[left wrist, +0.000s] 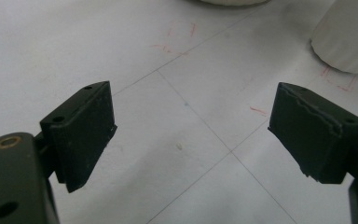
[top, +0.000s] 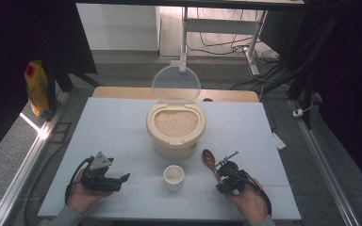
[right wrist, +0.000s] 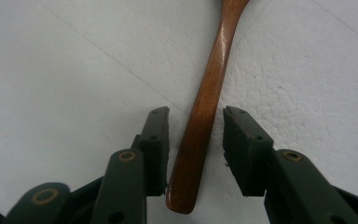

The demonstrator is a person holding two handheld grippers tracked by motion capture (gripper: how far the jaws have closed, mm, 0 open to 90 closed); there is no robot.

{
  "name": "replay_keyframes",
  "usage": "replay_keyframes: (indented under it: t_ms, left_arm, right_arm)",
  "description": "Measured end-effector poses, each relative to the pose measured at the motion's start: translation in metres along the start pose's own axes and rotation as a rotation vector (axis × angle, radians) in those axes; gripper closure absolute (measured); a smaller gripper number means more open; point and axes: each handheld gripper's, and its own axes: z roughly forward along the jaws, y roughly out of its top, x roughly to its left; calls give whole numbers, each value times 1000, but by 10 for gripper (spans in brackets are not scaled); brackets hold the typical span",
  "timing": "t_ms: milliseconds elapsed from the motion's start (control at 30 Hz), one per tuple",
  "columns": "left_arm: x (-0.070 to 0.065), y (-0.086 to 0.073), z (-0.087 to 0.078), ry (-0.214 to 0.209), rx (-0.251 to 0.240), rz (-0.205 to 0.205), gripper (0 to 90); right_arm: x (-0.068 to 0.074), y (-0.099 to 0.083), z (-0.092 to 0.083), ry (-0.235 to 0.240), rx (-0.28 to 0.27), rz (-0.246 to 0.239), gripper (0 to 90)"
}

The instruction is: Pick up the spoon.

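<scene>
While the white table [top: 122,127] fills the middle of the high view, the biggest item on it is the cream rice bin [top: 176,129], centre frame, with grain up near the rim and its clear lid [top: 176,84] tipped up behind it. Just below the bin in the frame stands a small white cup [top: 173,177], apart from the bin. Lower left: the left gripper [top: 125,177] sits in the person's left hand [top: 82,195], pointing right toward the cup; in the left gripper view its jaws are spread wide over bare tabletop, nothing between them, with the cup's wall [left wrist: 349,37] at upper right. Lower right: the right gripper [top: 220,165] sits in the right hand [top: 250,202], nose at the wooden spoon [top: 210,162], which lies flat just right of the cup, bowl toward the bin. In the right gripper view the spoon handle [right wrist: 205,116] runs up between the jaws, its end near bottom centre. Left pad is touching or near touching the handle, right pad shows a clear gap, so no pinch yet.
</scene>
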Motion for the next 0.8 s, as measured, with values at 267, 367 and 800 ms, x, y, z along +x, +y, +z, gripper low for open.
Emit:
replay_keyframes:
  t_ms: [267, 367, 800]
  left_arm:
    - [0, 0, 0, 1, 1, 1, 141]
    - [0, 0, 0, 2, 0, 0, 141]
    - [2, -3, -2, 7, -2, -3, 142]
  right_arm:
    - [-3, 3, 1, 2, 12, 57, 740]
    - [-4, 4, 1, -1, 17, 74, 767]
    - [-8, 2, -1, -11, 12, 61, 774]
